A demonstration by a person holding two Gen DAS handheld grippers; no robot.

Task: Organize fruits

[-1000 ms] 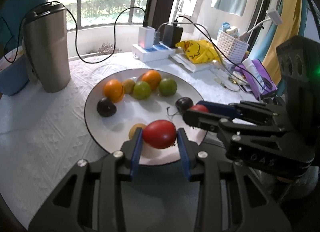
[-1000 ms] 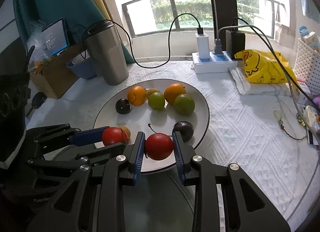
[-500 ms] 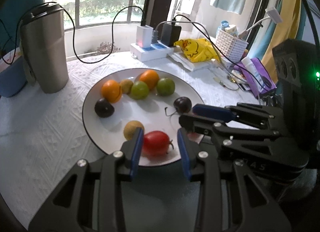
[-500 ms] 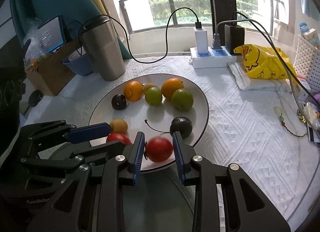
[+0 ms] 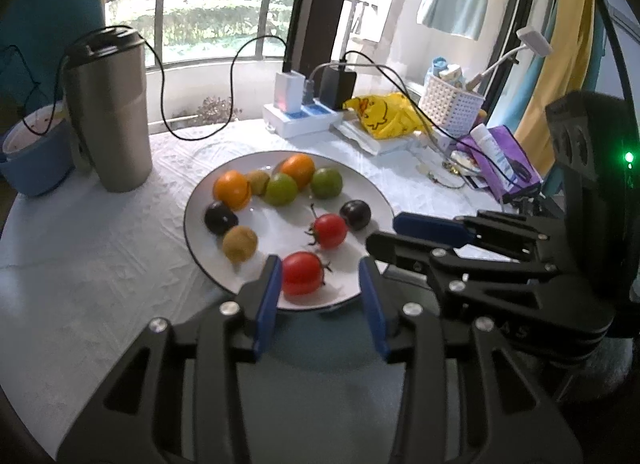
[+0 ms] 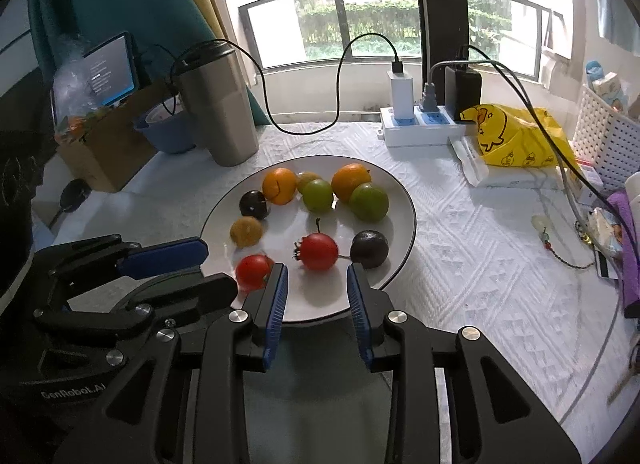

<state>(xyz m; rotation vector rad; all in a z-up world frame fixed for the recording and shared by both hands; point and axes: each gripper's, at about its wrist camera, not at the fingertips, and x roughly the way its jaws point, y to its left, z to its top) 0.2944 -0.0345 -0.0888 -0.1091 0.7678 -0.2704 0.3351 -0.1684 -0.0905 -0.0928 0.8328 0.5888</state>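
Observation:
A white plate [image 5: 360, 191] [image 6: 404, 199] holds two oranges, two green fruits, two dark plums, two small yellow-brown fruits and two red tomatoes. My left gripper [image 5: 320, 284] is open at the plate's near rim; one red tomato [image 5: 302, 272] [image 6: 253, 271] lies on the plate between its fingers, against the left pad. My right gripper [image 6: 316, 286] is open and empty; the other red tomato [image 6: 318, 251] [image 5: 329, 229] lies on the plate just ahead of its fingertips, next to a dark plum [image 6: 369, 248].
A steel tumbler [image 5: 108, 111] [image 6: 218, 103] and a blue bowl [image 5: 32, 151] stand left of the plate. A power strip with chargers [image 6: 420, 123], a yellow bag [image 6: 516, 135], a white basket [image 5: 452, 103] and purple items [image 5: 504, 167] crowd the back right.
Both grippers opened and let their tomatoes down onto the plate, then drew back towards the plate's near rim.

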